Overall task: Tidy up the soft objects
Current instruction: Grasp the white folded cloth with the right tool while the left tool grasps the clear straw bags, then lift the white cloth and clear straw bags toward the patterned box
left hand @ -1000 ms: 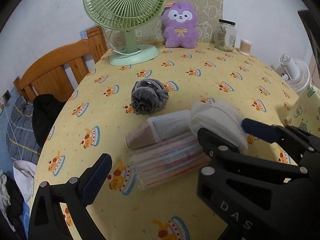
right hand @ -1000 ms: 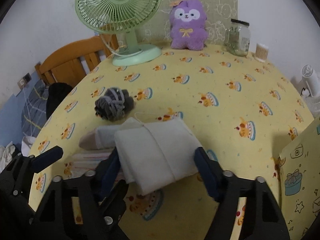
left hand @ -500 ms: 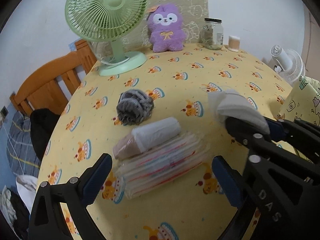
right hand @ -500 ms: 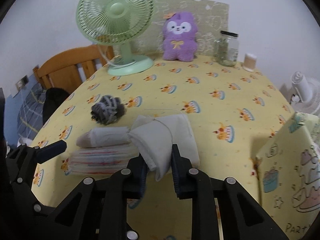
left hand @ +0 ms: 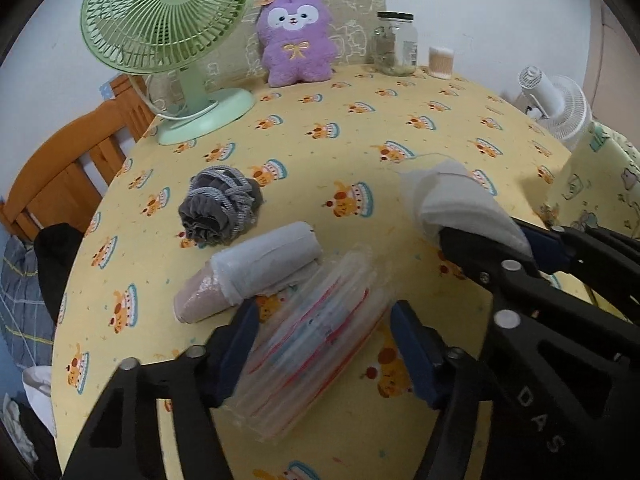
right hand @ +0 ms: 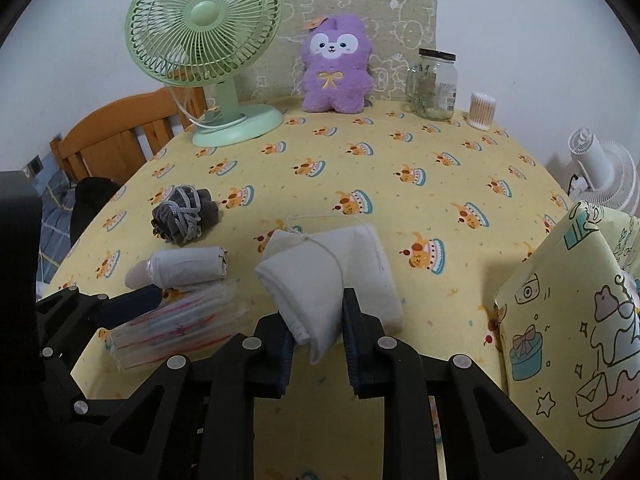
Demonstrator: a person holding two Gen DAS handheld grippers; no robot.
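Observation:
A clear plastic pack (left hand: pixel 316 332) with red and blue stripes lies on the yellow tablecloth (left hand: pixel 400 128). My left gripper (left hand: pixel 324 344) straddles it, and its jaws are closing, with the pads at the pack's two long sides. I cannot see them pressing on it. My right gripper (right hand: pixel 316 336) is shut on a folded white cloth (right hand: pixel 328 280), which shows at the right of the left wrist view as the white cloth (left hand: pixel 452 204). A rolled white and pink bundle (left hand: pixel 256 268) lies beside the pack. A grey bunched cloth (left hand: pixel 220 208) sits behind the bundle.
At the table's far edge stand a green fan (left hand: pixel 168 20), a purple plush toy (left hand: pixel 296 36), a glass jar (left hand: pixel 396 44) and a cotton swab tub (left hand: pixel 440 62). A yellow patterned bag (right hand: pixel 568 320) stands at the right. A wooden chair (left hand: pixel 68 160) is off the left edge.
My right gripper has shut on the white cloth and carried it to the right. My left gripper has come down over the plastic pack and its jaws have narrowed around it.

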